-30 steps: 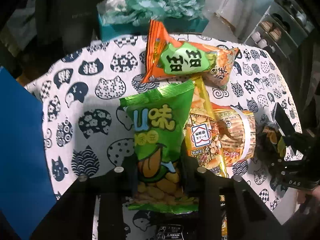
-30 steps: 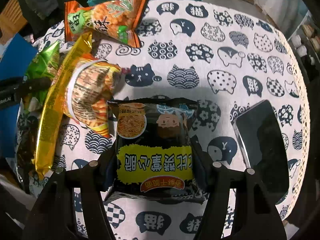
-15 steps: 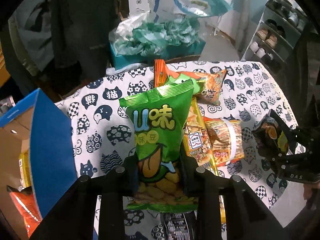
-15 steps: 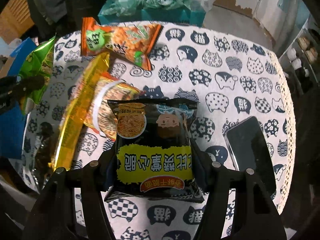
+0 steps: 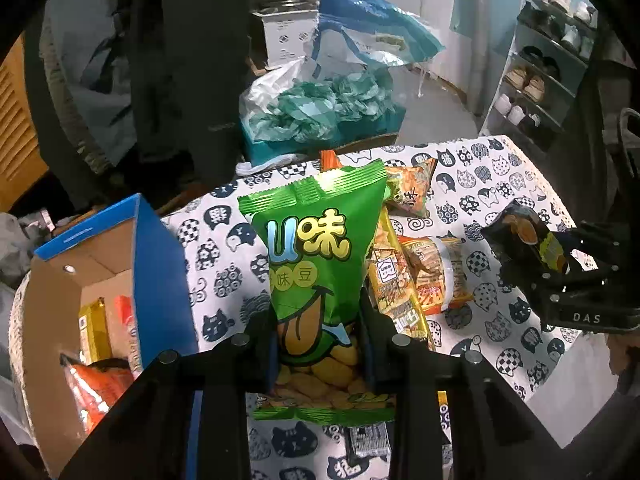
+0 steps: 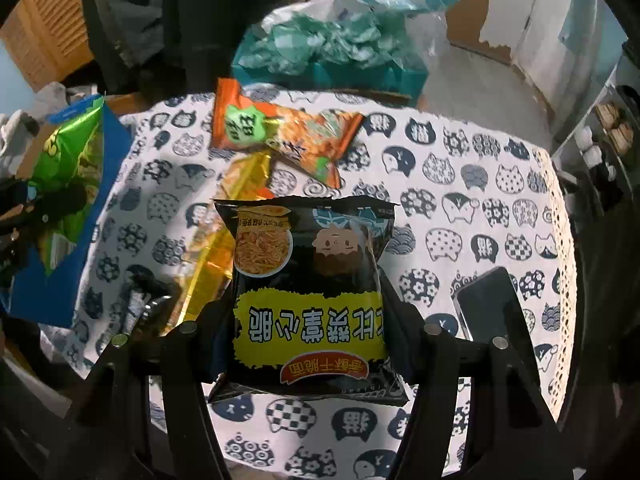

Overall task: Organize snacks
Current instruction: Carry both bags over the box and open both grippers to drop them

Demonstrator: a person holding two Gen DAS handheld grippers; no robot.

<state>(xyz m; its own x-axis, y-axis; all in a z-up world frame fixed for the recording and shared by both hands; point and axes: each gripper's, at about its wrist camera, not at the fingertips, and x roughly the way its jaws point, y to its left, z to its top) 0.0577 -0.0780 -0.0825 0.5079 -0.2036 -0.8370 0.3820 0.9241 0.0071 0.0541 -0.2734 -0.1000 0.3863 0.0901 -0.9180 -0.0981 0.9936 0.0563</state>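
My left gripper is shut on a green bean-snack bag and holds it upright above the table, beside an open blue cardboard box with several snack packs inside. My right gripper is shut on a black noodle-snack bag, lifted over the table; it also shows at the right of the left wrist view. On the cat-print tablecloth lie an orange snack bag, a long yellow pack and an orange-white pack.
A black phone lies near the table's right edge. A small dark packet lies under my left gripper. Behind the table stand a teal box of plastic bags, hanging dark clothes and a shoe rack.
Both grippers have risen with their bags. The left has drawn back and the open blue box has come into view on its left. The right has lifted away from the packs on the table.
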